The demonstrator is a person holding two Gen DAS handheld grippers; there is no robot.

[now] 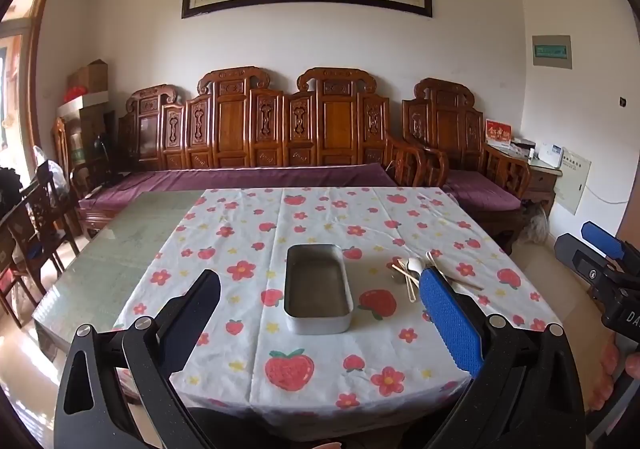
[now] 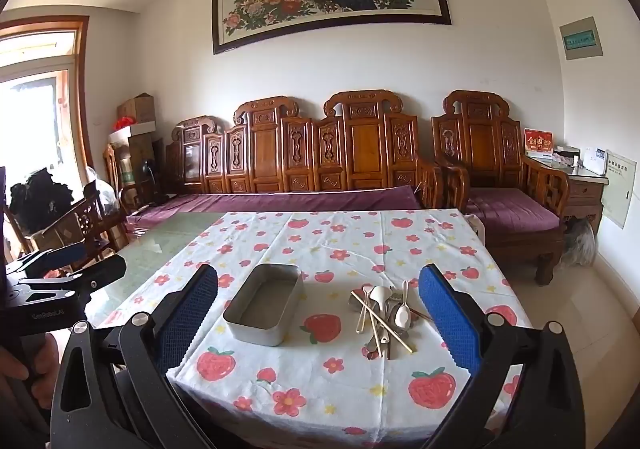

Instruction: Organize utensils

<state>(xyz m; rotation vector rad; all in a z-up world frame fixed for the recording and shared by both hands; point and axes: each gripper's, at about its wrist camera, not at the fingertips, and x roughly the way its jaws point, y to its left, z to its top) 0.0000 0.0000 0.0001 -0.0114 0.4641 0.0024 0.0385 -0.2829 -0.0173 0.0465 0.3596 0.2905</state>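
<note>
An empty metal rectangular tin (image 1: 318,285) sits on the strawberry-print tablecloth (image 1: 248,329); it also shows in the right wrist view (image 2: 264,303). To its right lies a pile of utensils (image 2: 386,315): spoons and chopsticks, crossed over each other. In the left wrist view the pile (image 1: 412,273) is partly hidden behind a blue finger pad. My left gripper (image 1: 320,301) is open and empty, held above the near table edge in front of the tin. My right gripper (image 2: 318,299) is open and empty, in front of tin and pile.
The table (image 1: 116,249) has a bare glass part on the left. A carved wooden sofa (image 1: 280,137) with purple cushions stands behind it. Wooden chairs (image 1: 36,225) stand at the left. The right gripper's body (image 1: 600,269) shows at the right edge.
</note>
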